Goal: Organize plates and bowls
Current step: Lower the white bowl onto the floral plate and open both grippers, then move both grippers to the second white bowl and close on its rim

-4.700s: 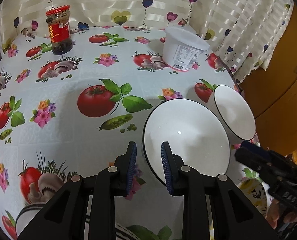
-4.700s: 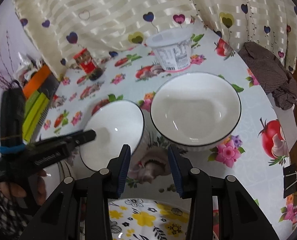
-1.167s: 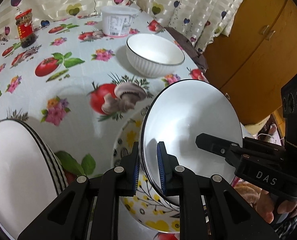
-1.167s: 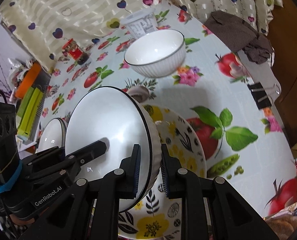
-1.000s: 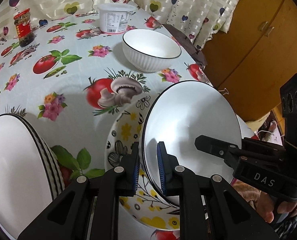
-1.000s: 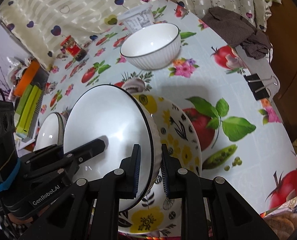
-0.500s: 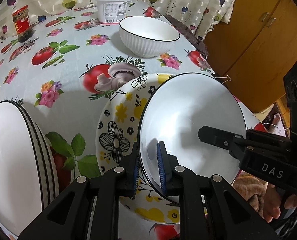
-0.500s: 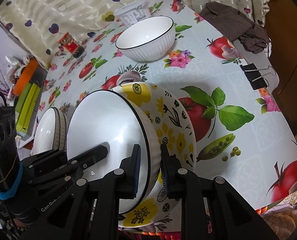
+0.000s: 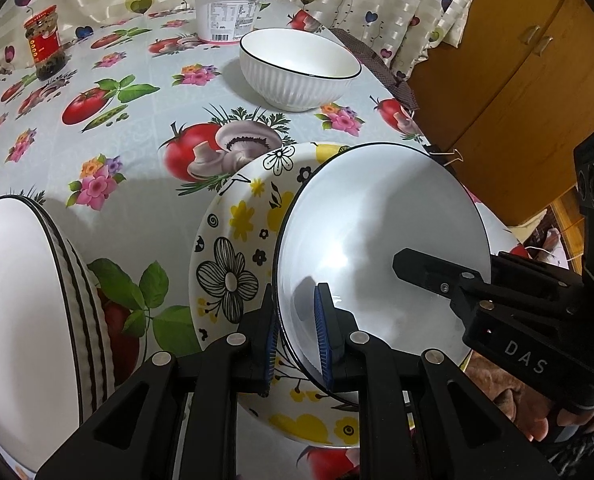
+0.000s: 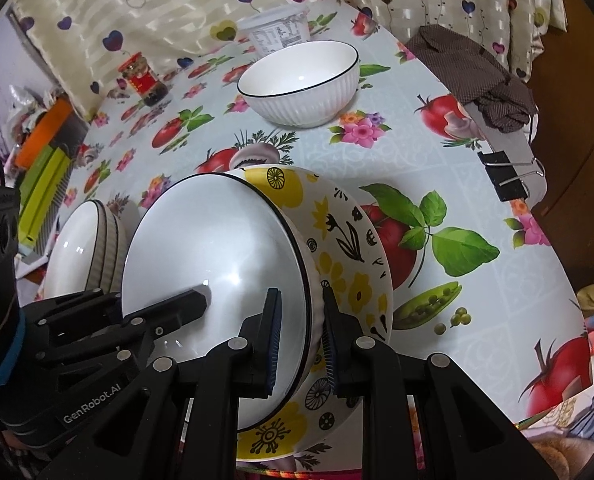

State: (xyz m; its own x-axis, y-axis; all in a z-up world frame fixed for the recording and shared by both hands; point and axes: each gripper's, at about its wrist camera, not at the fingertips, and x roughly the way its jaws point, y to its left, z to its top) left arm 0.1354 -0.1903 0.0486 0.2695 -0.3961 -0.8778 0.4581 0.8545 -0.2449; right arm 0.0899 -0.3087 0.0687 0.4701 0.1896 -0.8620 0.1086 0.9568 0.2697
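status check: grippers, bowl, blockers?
Left gripper and right gripper shut on white bowl rim. Bowl tilted over floral plate. Nothing in between.

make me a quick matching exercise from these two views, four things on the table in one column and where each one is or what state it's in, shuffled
Things:
1. white bowl
2. flowered plate
3. ribbed bowl
4. red-lidded jar

States or places:
A. stands alone, upright and empty, in front of the white tub
B. far back by the curtain
C. rim clamped by both the left gripper and right gripper
D. lies under the held bowl

Pairs: 1-C, 2-D, 3-A, 4-B
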